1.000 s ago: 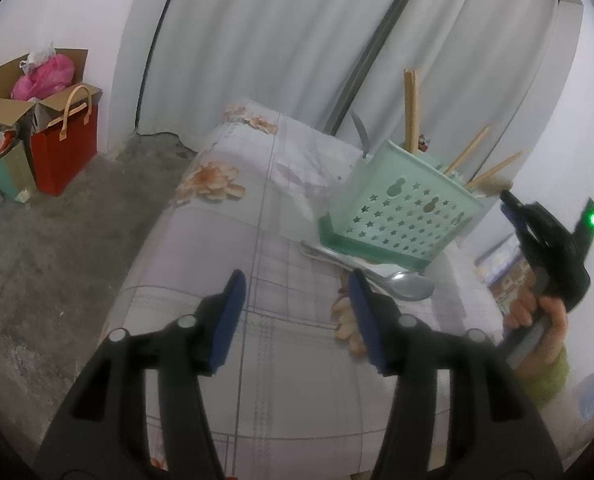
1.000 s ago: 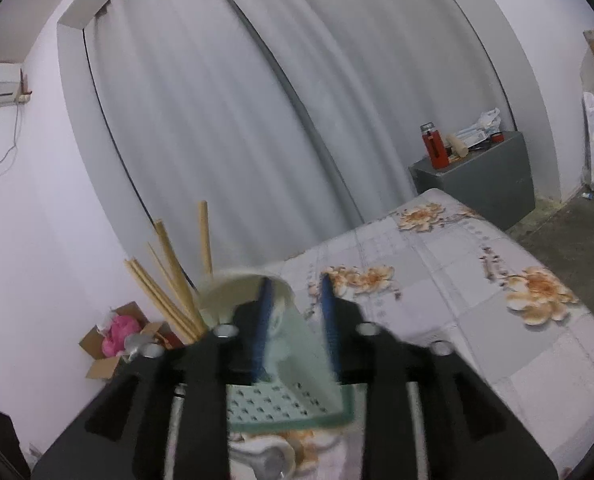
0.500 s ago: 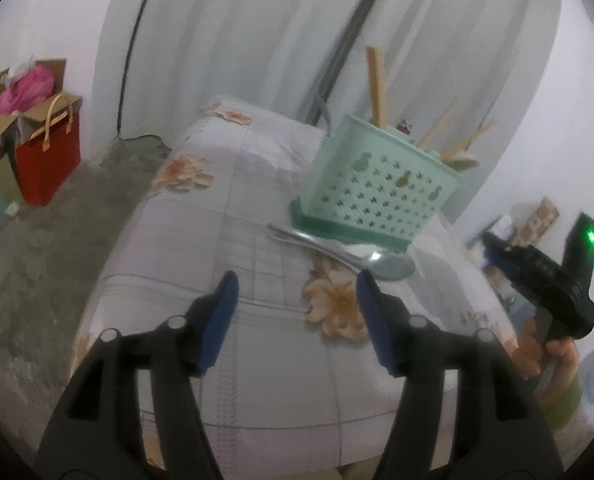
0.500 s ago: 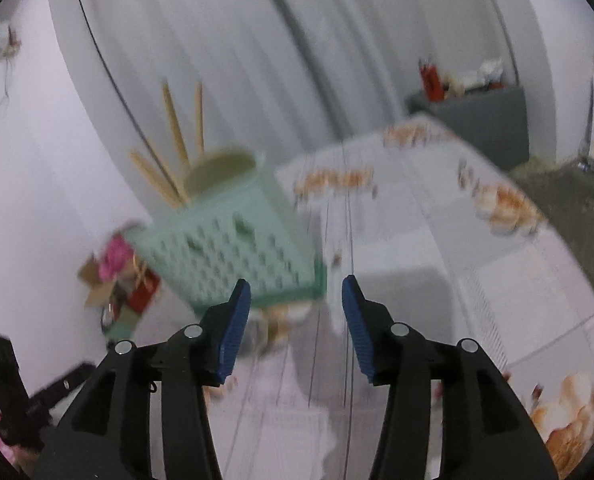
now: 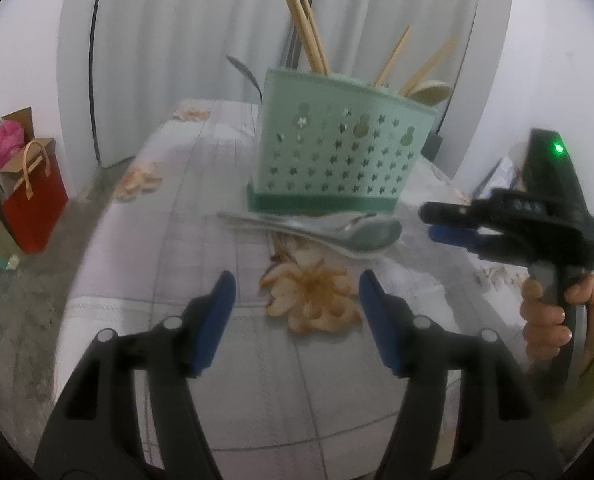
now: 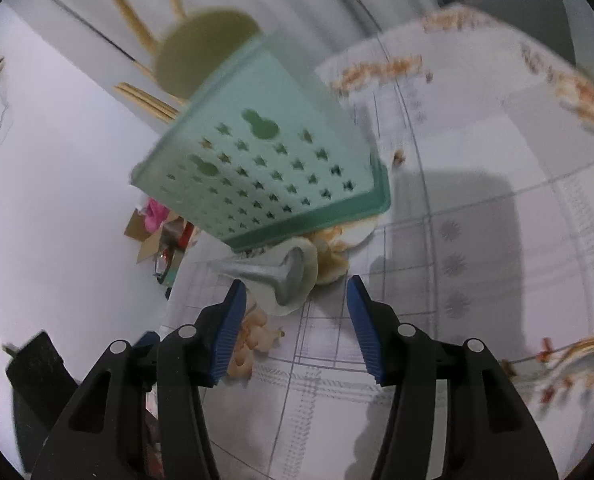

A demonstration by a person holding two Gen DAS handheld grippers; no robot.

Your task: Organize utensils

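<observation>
A mint-green perforated utensil caddy [image 5: 337, 160] stands on the floral tablecloth, with wooden chopsticks [image 5: 309, 40] and a wooden spoon [image 5: 433, 90] sticking out of it. Metal spoons [image 5: 353, 232] lie flat just in front of its base. My left gripper [image 5: 297, 292] hovers short of the spoons, its jaws opening with nothing between them. To the right of the spoons a hand [image 5: 549, 320] holds my right gripper [image 5: 437, 224]. In the right wrist view the right gripper [image 6: 295, 300] has its jaws opening just before a spoon bowl [image 6: 285, 276], below the caddy [image 6: 273, 160], with nothing gripped.
The table [image 5: 177, 280] drops off at its left edge to a grey floor. There stand a red paper bag [image 5: 33, 208] and a cardboard box with pink stuffing [image 5: 1, 148]. Grey curtains hang behind. A grey cabinet [image 6: 517, 4] stands beyond the table's far end.
My right gripper let go of the caddy's wall, opened and sank to the spoons in front of its base. My left gripper came closer to the caddy and opened a little.
</observation>
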